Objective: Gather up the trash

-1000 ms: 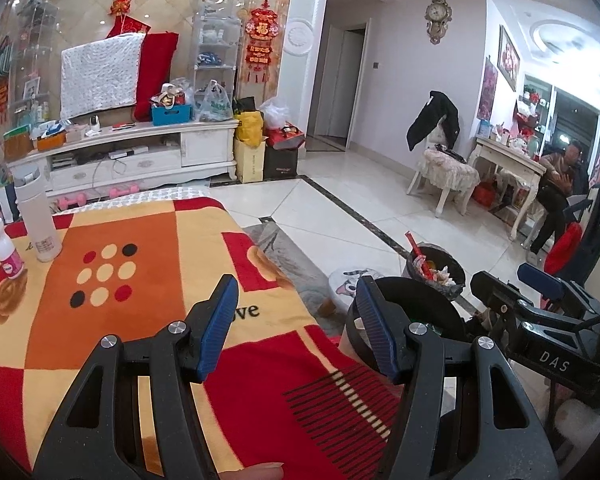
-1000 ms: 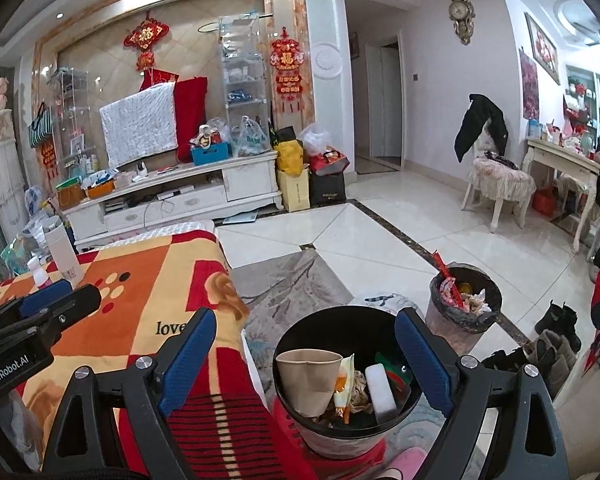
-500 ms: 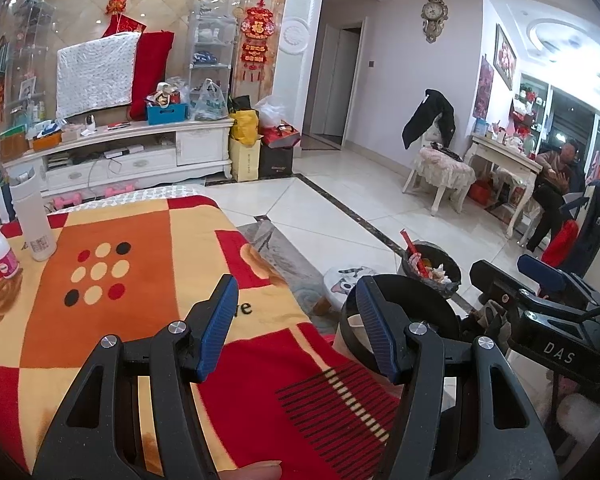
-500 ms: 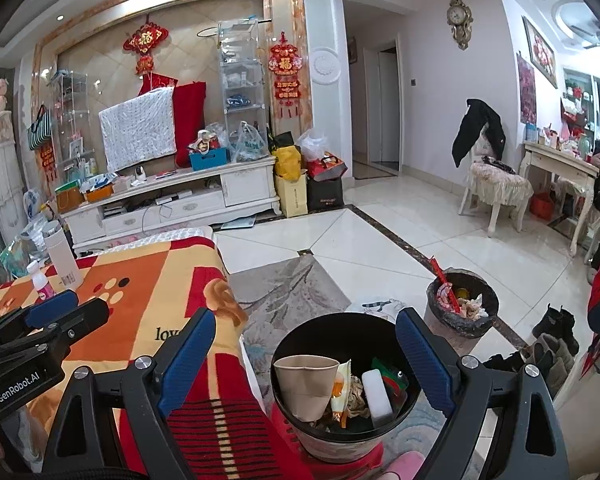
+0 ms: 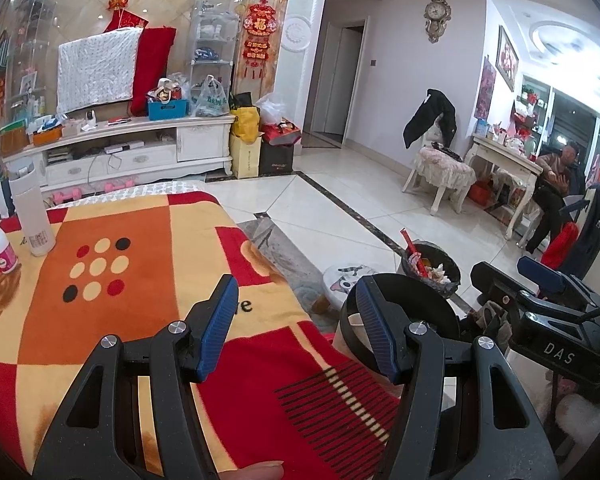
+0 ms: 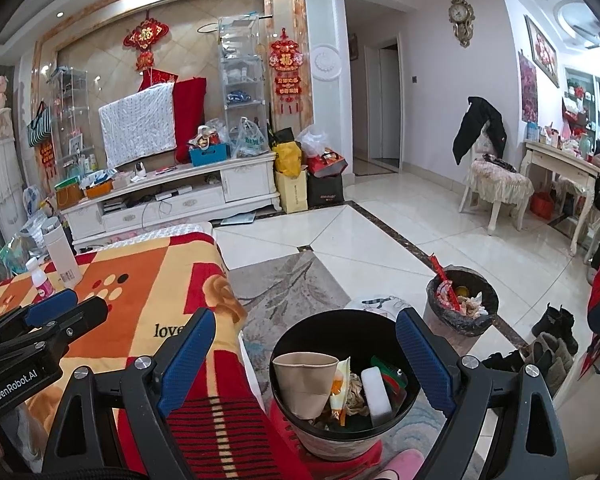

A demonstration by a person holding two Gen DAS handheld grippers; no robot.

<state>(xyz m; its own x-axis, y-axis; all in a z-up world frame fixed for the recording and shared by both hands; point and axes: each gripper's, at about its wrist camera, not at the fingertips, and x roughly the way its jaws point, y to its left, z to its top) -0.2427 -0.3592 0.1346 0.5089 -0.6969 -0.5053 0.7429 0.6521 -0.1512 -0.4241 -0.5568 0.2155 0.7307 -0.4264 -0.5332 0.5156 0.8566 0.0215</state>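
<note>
Left gripper (image 5: pixel 294 324) with ribbed blue pads spread wide and empty over the fuzzy checkered blanket (image 5: pixel 112 280), right gripper (image 6: pixel 304 354) likewise splayed, round black trash bin (image 6: pixel 345 376) at six o'clock holding a crumpled paper cup (image 6: pixel 304 382), white foam block (image 6: pixel 376 394), wrappers.

Between the spread fingers of the right gripper (image 6: pixel 304 356) sits the black bin (image 6: pixel 342 322), its mouth crowded by a paper cup (image 6: pixel 305 382), a white block (image 6: pixel 376 394) and wrappers. To its left the blanket-covered table (image 6: pixel 148 280) edge stands close; the left gripper (image 6: pixel 40 320) hangs over it. Ahead of the left gripper (image 5: pixel 296 332) the blanket lies flat, blocked far-left only by a small bottle (image 5: pixel 0 246) and tall white container (image 5: pixel 32 216). A second bin (image 6: pixel 462 300) stands ahead-right.
</note>
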